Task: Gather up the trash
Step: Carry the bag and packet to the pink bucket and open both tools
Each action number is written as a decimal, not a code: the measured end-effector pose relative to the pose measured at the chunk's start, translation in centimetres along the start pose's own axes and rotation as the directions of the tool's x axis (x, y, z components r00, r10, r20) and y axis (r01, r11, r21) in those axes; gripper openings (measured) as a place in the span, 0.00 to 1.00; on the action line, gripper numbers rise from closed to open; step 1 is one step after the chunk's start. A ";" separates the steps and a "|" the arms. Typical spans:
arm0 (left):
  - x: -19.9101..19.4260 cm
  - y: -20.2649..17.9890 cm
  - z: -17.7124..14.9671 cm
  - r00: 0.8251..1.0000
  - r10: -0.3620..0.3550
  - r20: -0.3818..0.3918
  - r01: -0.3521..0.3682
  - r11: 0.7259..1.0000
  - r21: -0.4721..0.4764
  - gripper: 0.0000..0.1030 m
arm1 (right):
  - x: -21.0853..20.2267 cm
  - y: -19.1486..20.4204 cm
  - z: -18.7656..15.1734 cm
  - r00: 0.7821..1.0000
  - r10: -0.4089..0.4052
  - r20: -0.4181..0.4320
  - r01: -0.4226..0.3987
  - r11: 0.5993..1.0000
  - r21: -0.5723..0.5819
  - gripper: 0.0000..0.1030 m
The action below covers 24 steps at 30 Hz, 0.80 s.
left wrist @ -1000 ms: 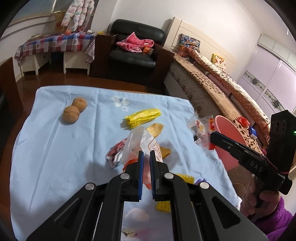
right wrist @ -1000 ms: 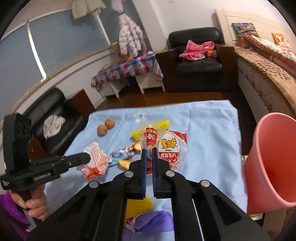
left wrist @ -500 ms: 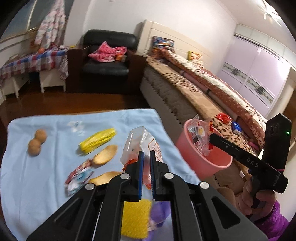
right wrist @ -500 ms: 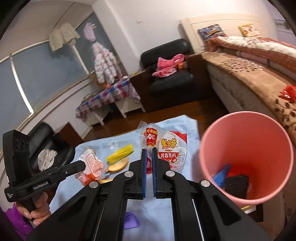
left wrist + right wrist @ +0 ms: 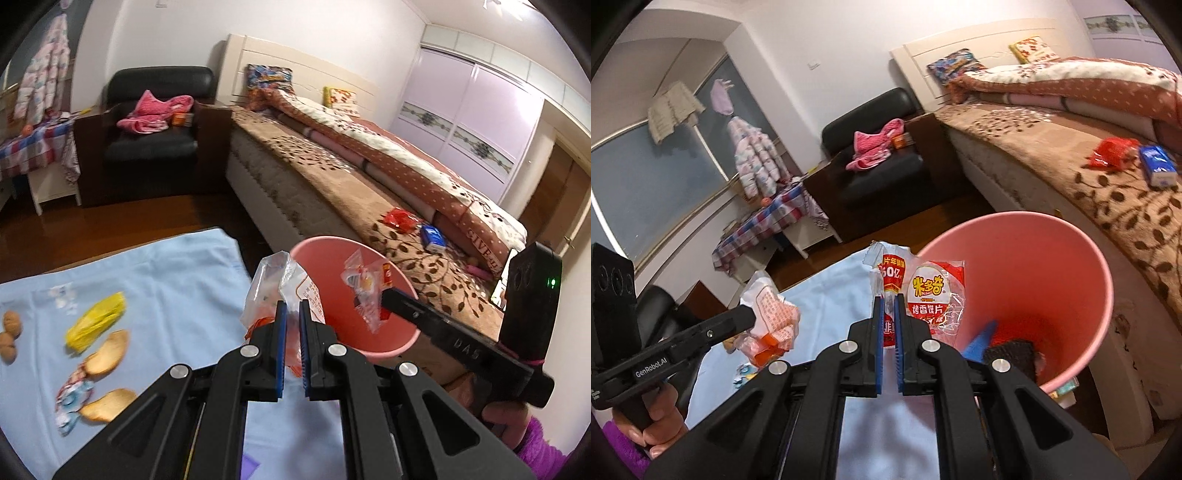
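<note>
Two hand-held tongs are seen from their own cameras, over a tabletop point(image 5: 159, 291) covered in pale blue cloth, beside a bed point(image 5: 332, 177).

The left tongs point(image 5: 289, 325) are clamped on a clear and orange wrapper point(image 5: 275, 291), held up just at the near rim of a pink bin point(image 5: 373, 347). In the right camera the same wrapper point(image 5: 772, 317) hangs from the left tongs point(image 5: 748, 317) above the cloth, left of the bin point(image 5: 1086, 295).

The right tongs point(image 5: 888, 321) are clamped on a red and white snack bag point(image 5: 923, 295), which stands upright at the bin's left edge, partly over its opening. From the left camera the right tongs point(image 5: 386, 297) reach in from the right across the bin's mouth with the bag point(image 5: 364, 291) hanging from their tip. A hand point(image 5: 506, 417) in a purple sleeve grips the handle.

Inside the bin lie a blue scrap point(image 5: 979, 339), something red and a dark piece point(image 5: 1012, 352).

Still on the tabletop, at the left: a yellow wrapper point(image 5: 96, 325), two crackers point(image 5: 109, 350), a red and blue wrapper point(image 5: 72, 395), and walnuts point(image 5: 11, 332) at the far left edge.

A red packet point(image 5: 400, 219) and a blue packet point(image 5: 434, 238) lie on the bed.
</note>
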<state>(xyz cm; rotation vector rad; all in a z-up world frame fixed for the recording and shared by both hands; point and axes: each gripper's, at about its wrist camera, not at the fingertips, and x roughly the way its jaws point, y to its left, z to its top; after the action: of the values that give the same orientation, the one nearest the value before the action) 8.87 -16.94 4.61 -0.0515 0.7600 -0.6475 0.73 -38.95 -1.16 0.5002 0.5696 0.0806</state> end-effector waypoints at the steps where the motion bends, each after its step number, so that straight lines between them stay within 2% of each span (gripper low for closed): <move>1: 0.6 -0.6 0.2 1.000 -0.008 -0.005 0.008 1.000 0.006 0.06 | -0.1 -0.4 0.0 1.000 -0.006 0.003 0.006 1.000 0.006 0.05; 14: 7.3 -5.3 0.7 0.994 -0.070 -0.083 0.074 0.996 0.051 0.06 | -0.1 -4.8 -0.7 0.998 -0.056 -0.009 0.057 0.996 0.073 0.05; 22: 9.4 -5.9 0.6 0.990 -0.074 -0.117 0.080 0.996 0.040 0.06 | 0.5 -6.2 -0.9 0.997 -0.073 -0.035 0.076 0.992 0.103 0.06; 24: 9.6 -5.9 0.5 0.989 -0.078 -0.124 0.083 0.996 0.035 0.12 | 0.7 -6.5 -1.0 0.996 -0.079 -0.044 0.084 0.990 0.112 0.08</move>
<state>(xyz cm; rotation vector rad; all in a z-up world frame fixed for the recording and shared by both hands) 11.32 -27.17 0.57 -0.0059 0.8664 -0.7472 0.38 -44.07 -5.26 0.5868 0.6348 -0.0201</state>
